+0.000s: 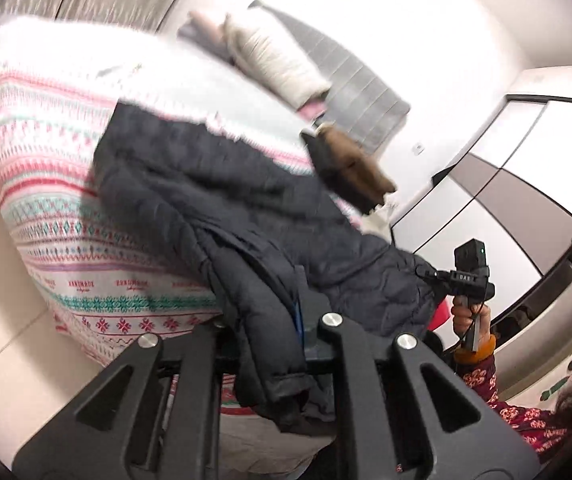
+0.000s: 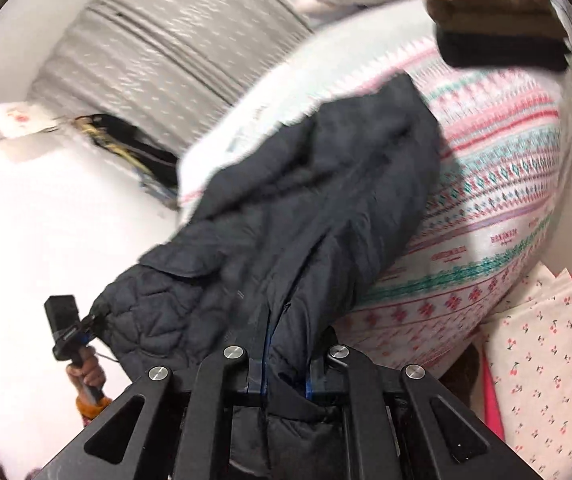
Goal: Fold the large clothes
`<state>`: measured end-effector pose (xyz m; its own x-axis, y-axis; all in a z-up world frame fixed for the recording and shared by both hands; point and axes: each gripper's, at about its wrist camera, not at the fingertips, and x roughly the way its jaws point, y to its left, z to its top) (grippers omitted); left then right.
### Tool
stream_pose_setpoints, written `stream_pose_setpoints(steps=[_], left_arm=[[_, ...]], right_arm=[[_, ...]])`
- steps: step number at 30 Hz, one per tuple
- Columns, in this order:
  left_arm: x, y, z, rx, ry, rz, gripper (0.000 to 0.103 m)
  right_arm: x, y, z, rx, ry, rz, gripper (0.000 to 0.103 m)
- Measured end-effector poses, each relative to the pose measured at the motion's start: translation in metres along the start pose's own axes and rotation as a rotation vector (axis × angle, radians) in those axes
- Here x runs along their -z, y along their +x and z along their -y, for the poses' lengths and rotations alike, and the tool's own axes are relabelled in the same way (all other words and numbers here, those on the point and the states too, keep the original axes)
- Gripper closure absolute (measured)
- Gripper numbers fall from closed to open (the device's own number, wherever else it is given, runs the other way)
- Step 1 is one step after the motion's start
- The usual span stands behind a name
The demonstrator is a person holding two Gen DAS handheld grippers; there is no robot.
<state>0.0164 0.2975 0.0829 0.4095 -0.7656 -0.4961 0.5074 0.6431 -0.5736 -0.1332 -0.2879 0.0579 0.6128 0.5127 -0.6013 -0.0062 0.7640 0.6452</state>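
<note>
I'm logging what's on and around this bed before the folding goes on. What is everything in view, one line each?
jacket: one, dark navy, quilted, draped over the bed, near end lifted by both tools
bedspread: one, white with pink and teal bands, covering the bed
pillow: one, cream, at the head of the bed
folded clothes: small stack, brown on black, far end of the bed
cherry-print cloth: one, white with red cherries, beside the bed
wardrobe: one, white and grey panels, by the wall
left tool: shut on the jacket
right tool: shut on the jacket
</note>
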Motion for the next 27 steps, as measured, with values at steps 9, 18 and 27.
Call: stream_pose_setpoints(steps=[9, 18, 27], left_arm=[[0.010, -0.059, 0.010, 0.065, -0.032, 0.149, 0.089], [-0.060, -0.004, -0.056, -0.048, -0.314, 0.283, 0.088], [-0.142, 0.145, -0.135, -0.319, -0.491, 0.307, 0.086]], right_arm=[[0.010, -0.048, -0.051, -0.036, -0.041, 0.131, 0.092], [-0.064, -0.009, -0.011, 0.014, 0.199, 0.278, 0.092], [-0.170, 0.105, 0.060, 0.190, 0.395, 0.272, 0.091]])
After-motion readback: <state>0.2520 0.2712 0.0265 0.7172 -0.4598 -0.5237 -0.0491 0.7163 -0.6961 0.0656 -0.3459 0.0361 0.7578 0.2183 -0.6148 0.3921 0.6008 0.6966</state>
